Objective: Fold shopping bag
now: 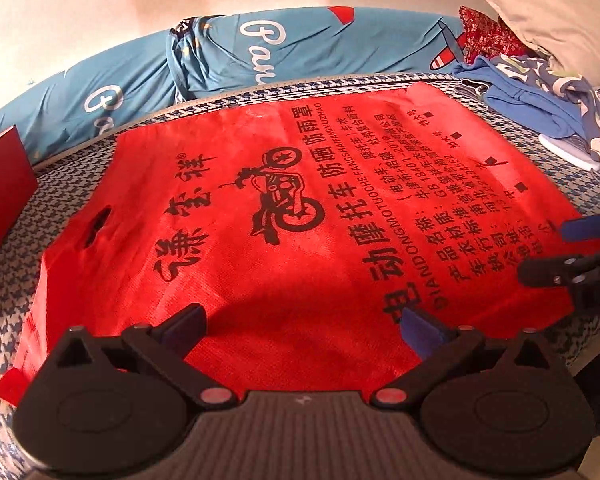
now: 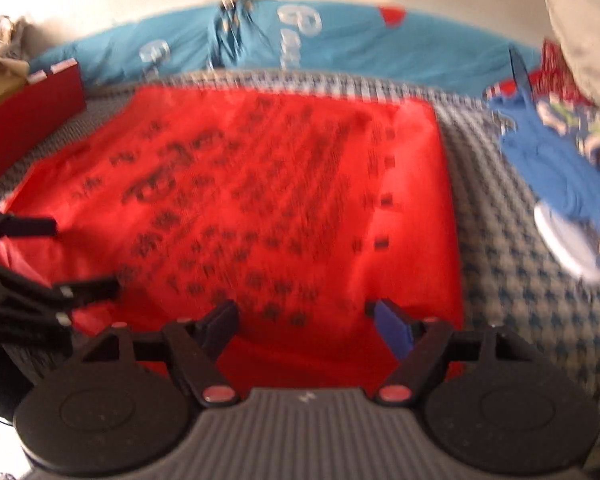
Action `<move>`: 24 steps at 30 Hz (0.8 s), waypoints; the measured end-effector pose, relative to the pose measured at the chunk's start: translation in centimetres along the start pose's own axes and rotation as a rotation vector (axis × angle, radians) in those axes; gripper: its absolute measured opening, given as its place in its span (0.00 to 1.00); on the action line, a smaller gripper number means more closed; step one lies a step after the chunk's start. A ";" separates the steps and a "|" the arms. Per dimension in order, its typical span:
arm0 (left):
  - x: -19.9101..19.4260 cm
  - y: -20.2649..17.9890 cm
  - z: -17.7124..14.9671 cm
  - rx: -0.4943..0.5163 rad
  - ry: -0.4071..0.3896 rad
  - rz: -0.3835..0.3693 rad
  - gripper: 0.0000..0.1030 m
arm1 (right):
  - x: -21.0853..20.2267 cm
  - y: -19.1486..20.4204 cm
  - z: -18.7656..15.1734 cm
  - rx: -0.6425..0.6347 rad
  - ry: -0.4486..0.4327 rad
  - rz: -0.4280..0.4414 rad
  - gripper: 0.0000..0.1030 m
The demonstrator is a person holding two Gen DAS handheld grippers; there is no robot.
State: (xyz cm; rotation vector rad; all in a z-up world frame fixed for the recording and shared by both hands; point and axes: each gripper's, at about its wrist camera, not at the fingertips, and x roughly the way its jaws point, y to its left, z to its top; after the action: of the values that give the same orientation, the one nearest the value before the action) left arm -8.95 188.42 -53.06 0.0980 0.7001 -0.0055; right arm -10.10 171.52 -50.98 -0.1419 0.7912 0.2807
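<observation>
A red shopping bag (image 1: 300, 208) with black print and a motorcycle drawing lies flat on a houndstooth bed cover (image 1: 500, 172). Its cut-out handle (image 1: 96, 224) is at the left end. My left gripper (image 1: 304, 320) hovers open over the bag's near edge, with nothing pinched between its fingers. My right gripper (image 1: 552, 248) reaches in from the right over the bag's near right corner. In the blurred right wrist view the bag (image 2: 280, 184) fills the middle. There my right gripper (image 2: 304, 312) stands open above its near edge, and my left gripper (image 2: 76, 256) shows open at the left.
A rolled blue quilt (image 1: 260, 52) lies along the wall behind the bag. A red box (image 1: 4, 188) stands at the left. Crumpled clothes (image 1: 540, 96), a beige pillow (image 1: 560, 12) and a white flat object (image 1: 568, 152) crowd the right side.
</observation>
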 end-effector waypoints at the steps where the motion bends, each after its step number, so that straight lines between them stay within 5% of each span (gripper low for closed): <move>1: -0.1 0.1 -0.1 -0.007 0.003 0.002 1.00 | -0.1 -0.1 -0.1 0.008 0.007 -0.005 0.72; 24: -1.3 1.1 -1.7 -0.051 0.071 0.018 1.00 | -0.7 0.0 -0.8 0.044 0.055 -0.047 0.80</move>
State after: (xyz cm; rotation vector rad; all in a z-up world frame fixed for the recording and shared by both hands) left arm -10.99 189.60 -53.41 0.0557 0.7701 0.0330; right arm -11.15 171.15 -51.03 -0.1270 0.8465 0.2160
